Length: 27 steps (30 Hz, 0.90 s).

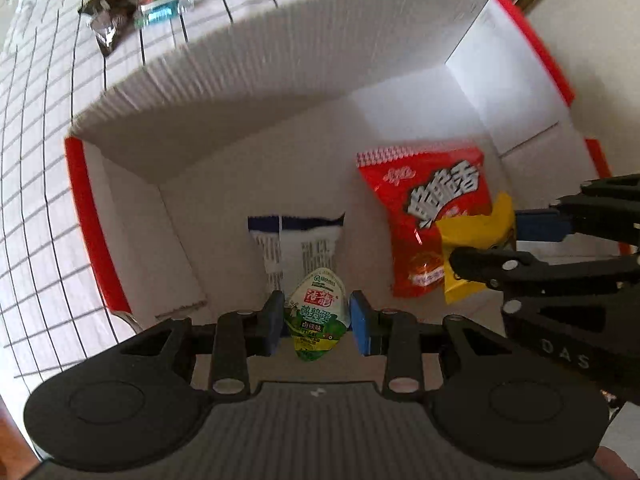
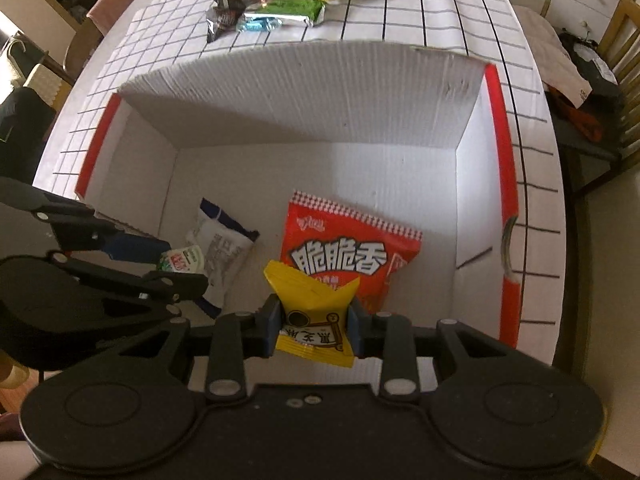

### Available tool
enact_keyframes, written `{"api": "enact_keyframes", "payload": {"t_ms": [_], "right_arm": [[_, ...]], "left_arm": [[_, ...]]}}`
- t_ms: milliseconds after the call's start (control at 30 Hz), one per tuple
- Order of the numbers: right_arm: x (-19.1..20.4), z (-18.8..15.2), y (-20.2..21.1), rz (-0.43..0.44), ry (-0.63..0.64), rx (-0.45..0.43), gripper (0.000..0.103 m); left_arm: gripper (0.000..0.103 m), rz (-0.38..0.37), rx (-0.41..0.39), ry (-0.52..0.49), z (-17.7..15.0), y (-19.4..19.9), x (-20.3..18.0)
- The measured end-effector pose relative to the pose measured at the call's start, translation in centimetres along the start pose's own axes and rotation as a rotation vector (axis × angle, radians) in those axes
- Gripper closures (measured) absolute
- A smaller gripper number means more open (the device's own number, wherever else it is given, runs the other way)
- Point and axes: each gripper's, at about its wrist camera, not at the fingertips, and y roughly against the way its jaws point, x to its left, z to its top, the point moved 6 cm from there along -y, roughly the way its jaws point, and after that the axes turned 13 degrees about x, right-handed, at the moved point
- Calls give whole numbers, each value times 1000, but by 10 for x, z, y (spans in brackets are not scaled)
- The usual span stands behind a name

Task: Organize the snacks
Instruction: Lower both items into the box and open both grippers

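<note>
Left hand-held gripper (image 1: 316, 322) grasping green snack pack (image 1: 317, 316), right hand-held gripper (image 2: 314, 326) grasping yellow snack pack (image 2: 314, 320); both over white box (image 2: 304, 92) holding red bag (image 2: 344, 256), white-blue packet (image 2: 218, 240). Snack pile (image 2: 280, 0) on bench beyond.

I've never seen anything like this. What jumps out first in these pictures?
Two black grippers hang over an open white box with red edges, each pinching a snack: the left gripper holds a small green and white packet, the right gripper a yellow packet. On the box floor lie a bright red snack bag and a white and blue packet. Beyond the box, more snacks are piled on the checked tablecloth.
</note>
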Motion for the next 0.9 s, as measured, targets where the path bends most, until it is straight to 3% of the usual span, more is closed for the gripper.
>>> {"api": "enact_keyframes", "payload": {"t_ms": [433,733,900], "right_arm": [[-4,-2,-2,16,-30,5,67],[-2,0,26,49,-19,-61,59],[2,6,46,73,-2,-109,51]], "left_arm": [[64,-22,10,13,2,-3,5],[52,-67,-83,16,-11,25,13],[45,-78,-172,27,-11,52,18]]}}
